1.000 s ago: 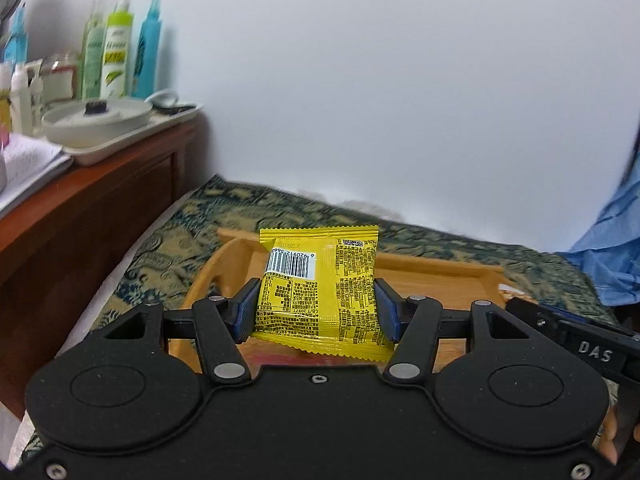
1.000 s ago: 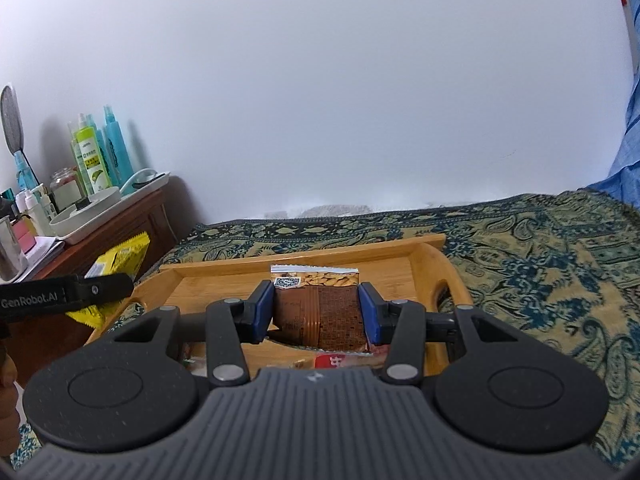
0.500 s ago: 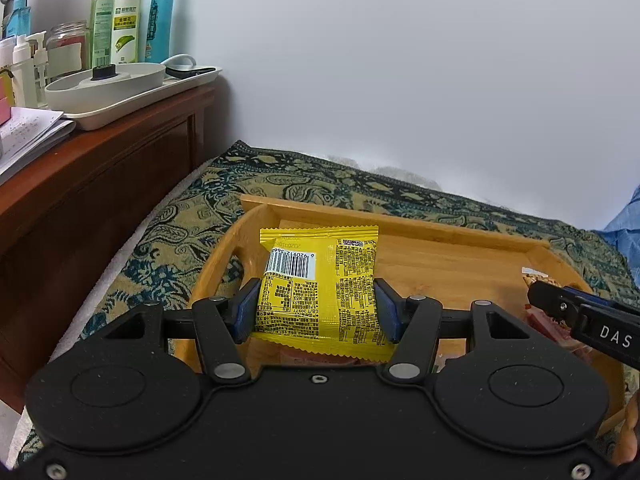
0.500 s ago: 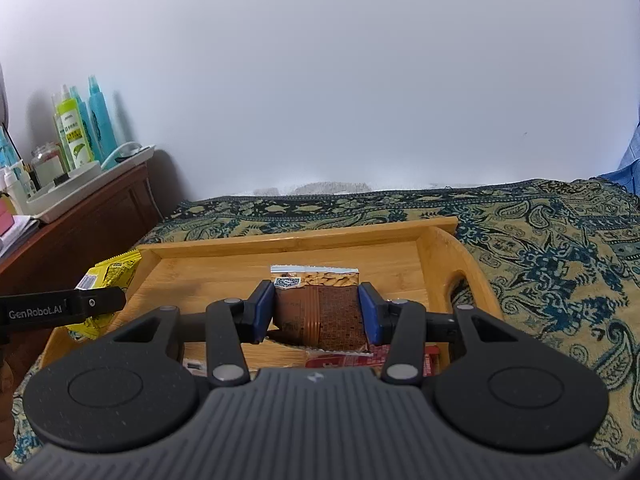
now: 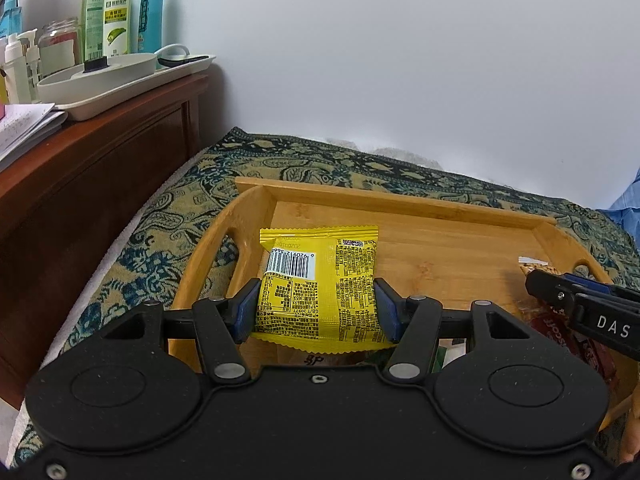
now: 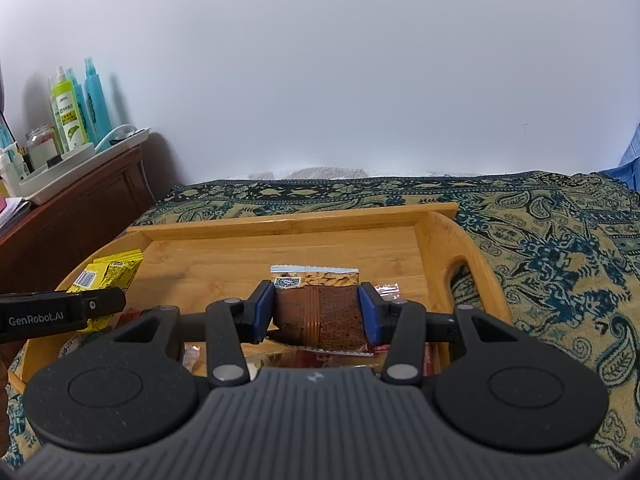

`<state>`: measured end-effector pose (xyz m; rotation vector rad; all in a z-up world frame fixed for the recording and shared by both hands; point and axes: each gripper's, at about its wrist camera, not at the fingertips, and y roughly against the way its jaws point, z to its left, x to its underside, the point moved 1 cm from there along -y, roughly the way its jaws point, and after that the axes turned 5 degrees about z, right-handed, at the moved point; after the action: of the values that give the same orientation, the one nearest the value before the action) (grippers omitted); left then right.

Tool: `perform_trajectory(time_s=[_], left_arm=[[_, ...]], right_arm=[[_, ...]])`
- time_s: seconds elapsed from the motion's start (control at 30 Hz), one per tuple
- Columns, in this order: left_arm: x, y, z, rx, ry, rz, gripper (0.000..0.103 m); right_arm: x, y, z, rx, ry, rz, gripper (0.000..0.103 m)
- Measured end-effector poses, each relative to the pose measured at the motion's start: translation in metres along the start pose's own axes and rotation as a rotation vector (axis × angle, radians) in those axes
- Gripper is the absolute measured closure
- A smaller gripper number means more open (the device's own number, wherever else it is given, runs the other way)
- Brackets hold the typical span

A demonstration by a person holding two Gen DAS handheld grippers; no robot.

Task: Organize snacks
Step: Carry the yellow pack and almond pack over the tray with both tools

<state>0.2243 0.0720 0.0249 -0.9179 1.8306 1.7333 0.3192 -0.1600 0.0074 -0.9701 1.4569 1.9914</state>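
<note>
My left gripper (image 5: 316, 304) is shut on a yellow snack packet (image 5: 320, 280) with a barcode, held over the left end of the wooden tray (image 5: 380, 200). My right gripper (image 6: 316, 306) is shut on a brown snack packet (image 6: 320, 308) over the right part of the same tray (image 6: 296, 220). The yellow packet (image 6: 106, 280) and the left gripper's finger also show at the left of the right wrist view. The right gripper's finger (image 5: 580, 304) shows at the right of the left wrist view.
The tray lies on a patterned bedspread (image 6: 560, 240). Several other snack packets (image 5: 560, 332) lie at the tray's near side. A dark wooden cabinet (image 5: 100, 160) stands left, bearing a white tray (image 5: 120, 84) and bottles (image 5: 116, 12). A white wall is behind.
Both grippers have moved forward and down over the tray with their packets still held. The tray looks nearer and larger in both views.
</note>
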Motion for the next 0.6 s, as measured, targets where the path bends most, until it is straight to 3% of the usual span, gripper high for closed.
perform_trajectory(time_s=[0.6], left_arm=[[0.0028,-0.0056,-0.0014,0.001,-0.011,0.030,0.046]], right_arm=[[0.0020,-0.0052,0.0043,0.011,0.030,0.011,0.052]])
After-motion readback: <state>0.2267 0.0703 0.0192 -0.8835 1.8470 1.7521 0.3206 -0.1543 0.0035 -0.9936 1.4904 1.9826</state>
